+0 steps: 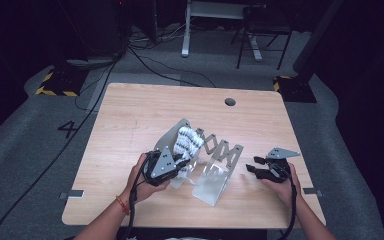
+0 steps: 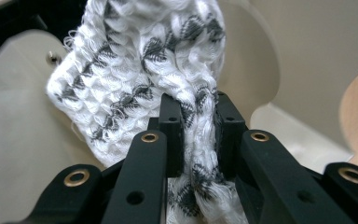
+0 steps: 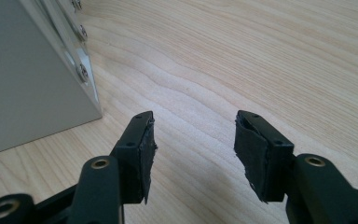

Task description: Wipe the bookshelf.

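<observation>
left gripper (image 2: 198, 123) clenched on knitted cloth (image 2: 140, 70) at metal rack (image 1: 215, 170) | right gripper (image 3: 193, 154) released, jaws apart over surface (image 3: 261, 56)

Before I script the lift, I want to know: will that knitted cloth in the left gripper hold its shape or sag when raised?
Probably sag: the knitted cloth bunches into soft folds where the left gripper pinches it. It looks light, its loose open weave drooping against the metal rack. Slipping seems unlikely, since the fuzzy yarn is squeezed tight between the pads, though loops might snag on rack edges.
</observation>
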